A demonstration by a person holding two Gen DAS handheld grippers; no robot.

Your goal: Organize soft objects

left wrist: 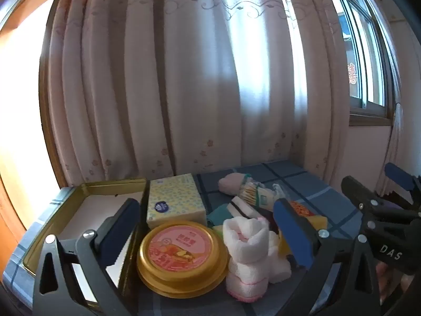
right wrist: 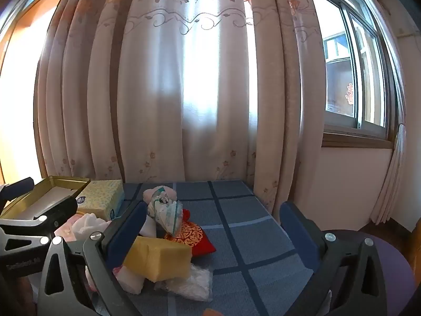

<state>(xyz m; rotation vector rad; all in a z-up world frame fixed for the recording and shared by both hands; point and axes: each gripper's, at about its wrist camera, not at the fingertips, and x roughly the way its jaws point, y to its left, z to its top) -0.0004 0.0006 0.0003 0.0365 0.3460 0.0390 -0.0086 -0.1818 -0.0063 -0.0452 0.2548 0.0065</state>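
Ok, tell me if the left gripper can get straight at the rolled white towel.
Probably yes: the left gripper is open, the rolled white towel stands upright between its fingers, nothing covering it; the gold tin lid crowds its left side.

On the table point(right wrist: 252, 226), the open tin box point(left wrist: 86, 200) sits at the far left, with the tissue box point(left wrist: 175, 200) just to its right. Near of the tissue box lies the round lid point(left wrist: 181, 258), and right of the lid stands the rolled towel point(left wrist: 247, 247). Further right, a sponge point(right wrist: 158, 260) rests in a heap with an embroidered pouch point(right wrist: 196, 239) behind it and a plastic packet point(right wrist: 167, 213) farther still. A curtain point(right wrist: 184, 92) hangs behind the table.
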